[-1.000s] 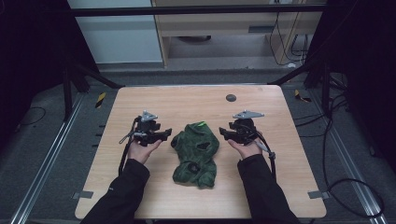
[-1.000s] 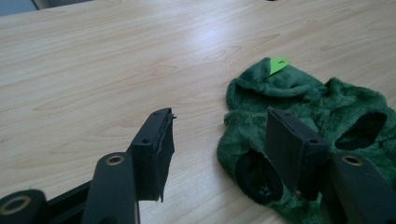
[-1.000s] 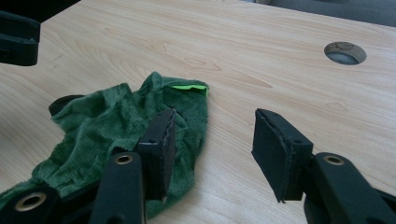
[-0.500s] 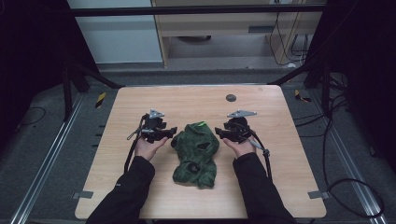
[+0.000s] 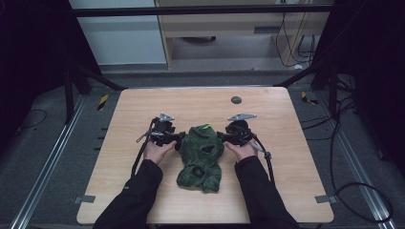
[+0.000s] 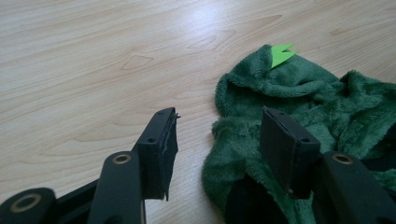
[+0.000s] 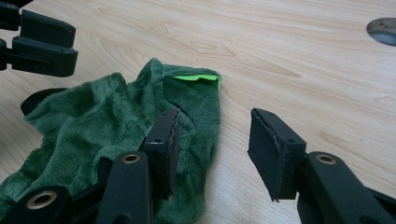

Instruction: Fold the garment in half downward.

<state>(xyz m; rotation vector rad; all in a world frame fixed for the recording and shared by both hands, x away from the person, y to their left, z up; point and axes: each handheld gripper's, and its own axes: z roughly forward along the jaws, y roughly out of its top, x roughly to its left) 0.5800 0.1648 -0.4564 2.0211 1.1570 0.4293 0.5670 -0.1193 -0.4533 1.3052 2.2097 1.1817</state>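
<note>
Centrally on the wooden table a green fleece garment is laid, its long axis running from the far end, marked by a bright green tag, toward the person. It is flanked at that far end by the left gripper and the right gripper, equally near. Both sets of jaws have just been closing a little yet stand wide, each straddling an edge of cloth that is not yet pinched.

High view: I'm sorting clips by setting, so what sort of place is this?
Probably a lab recording bay, not a home: a bare wooden table stands on metal floor rails, with loose cables trailing across grey carpet and a dark frame around it.
</note>
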